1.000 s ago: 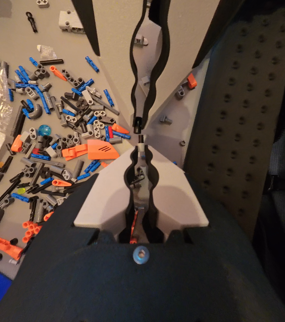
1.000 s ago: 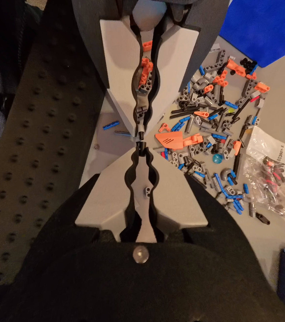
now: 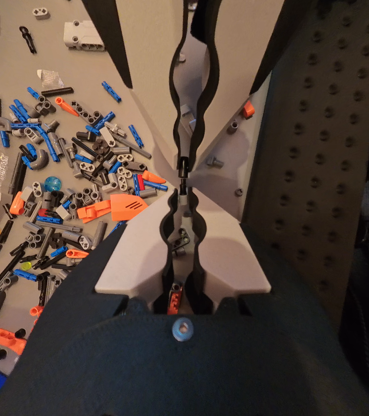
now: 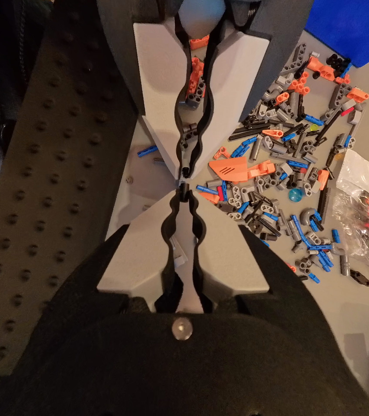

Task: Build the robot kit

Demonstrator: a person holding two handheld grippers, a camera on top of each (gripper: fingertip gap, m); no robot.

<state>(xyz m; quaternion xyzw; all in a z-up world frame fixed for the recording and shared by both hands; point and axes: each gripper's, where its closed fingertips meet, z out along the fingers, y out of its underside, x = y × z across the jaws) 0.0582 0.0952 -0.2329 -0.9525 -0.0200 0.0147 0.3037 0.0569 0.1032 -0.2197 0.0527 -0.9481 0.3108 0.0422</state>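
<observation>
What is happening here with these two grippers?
Two hand-held grippers meet tip to tip above a grey table. The left gripper is shut on a grey and orange plastic brick assembly. The right gripper is shut on a small black plastic connector piece. The two parts almost touch. Loose bricks lie beside them.

Two grippers meet tip to tip. One large orange panel (image 3: 126, 206), one translucent blue ball (image 3: 52, 183), one yellow-green round stud (image 3: 26, 266) and one clear parts bag (image 4: 367, 198) show; loose pieces are too many to count.
</observation>
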